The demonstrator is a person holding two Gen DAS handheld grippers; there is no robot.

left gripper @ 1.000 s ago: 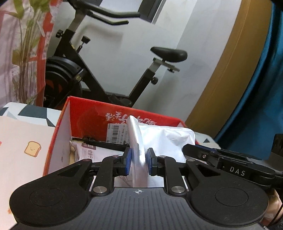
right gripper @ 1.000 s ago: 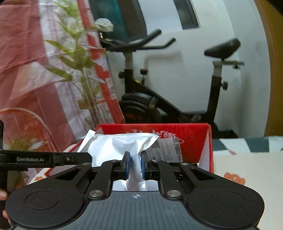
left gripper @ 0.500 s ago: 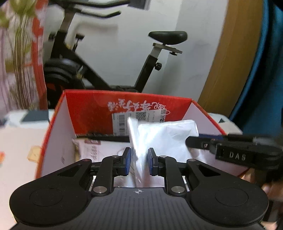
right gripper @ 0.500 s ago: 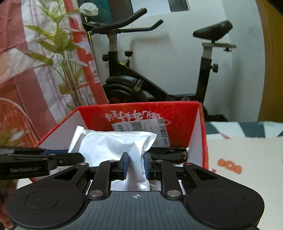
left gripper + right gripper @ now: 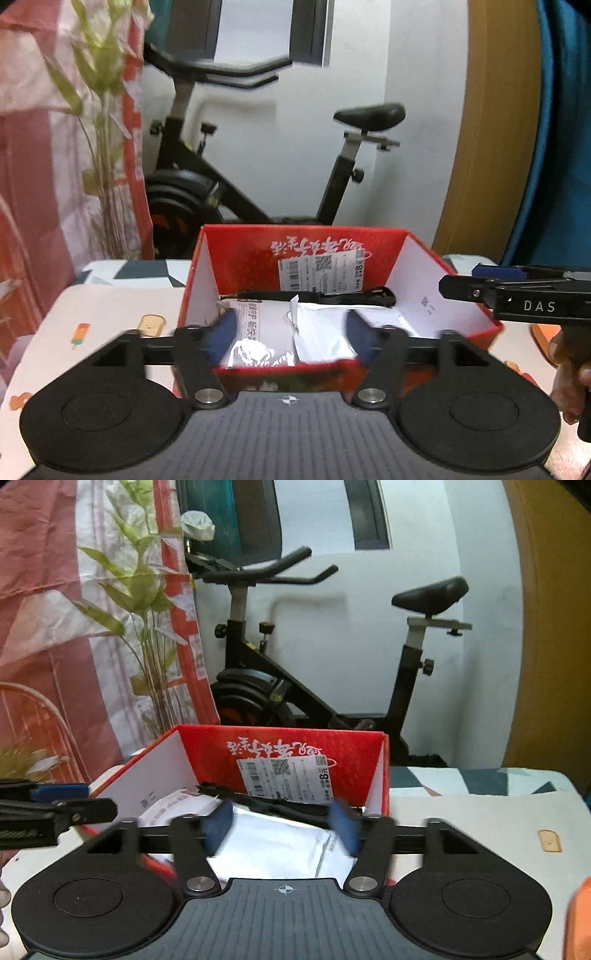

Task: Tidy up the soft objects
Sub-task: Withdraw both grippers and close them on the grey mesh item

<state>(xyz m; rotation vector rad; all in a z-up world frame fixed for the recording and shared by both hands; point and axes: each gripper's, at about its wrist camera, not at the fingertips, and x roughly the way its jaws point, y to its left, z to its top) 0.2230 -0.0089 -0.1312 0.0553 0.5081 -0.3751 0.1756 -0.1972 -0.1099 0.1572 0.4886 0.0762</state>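
A soft white packet (image 5: 319,334) (image 5: 273,840) lies inside the red cardboard box (image 5: 255,249) (image 5: 369,753), beside a printed silver packet (image 5: 258,339) (image 5: 173,805) and a black strap (image 5: 314,295). My left gripper (image 5: 290,330) hovers at the box's near edge, its jaws opening wide, the blue pads (image 5: 223,328) clear of the packet. My right gripper (image 5: 280,825) stands over the same box, jaws opening too, with the packet below and no pad pressing on it. Each gripper shows at the edge of the other's view.
The box stands on a table (image 5: 103,314) (image 5: 480,812) covered by a patterned cloth. Behind it are an exercise bike (image 5: 229,192) (image 5: 295,701), a plant (image 5: 147,627) and a red-and-white curtain at left. A person's hand (image 5: 569,376) holds the right gripper's handle.
Both grippers were shut on the white packet, holding it up over the box. Both have let go and pulled back, and the packet now lies flat in the box.
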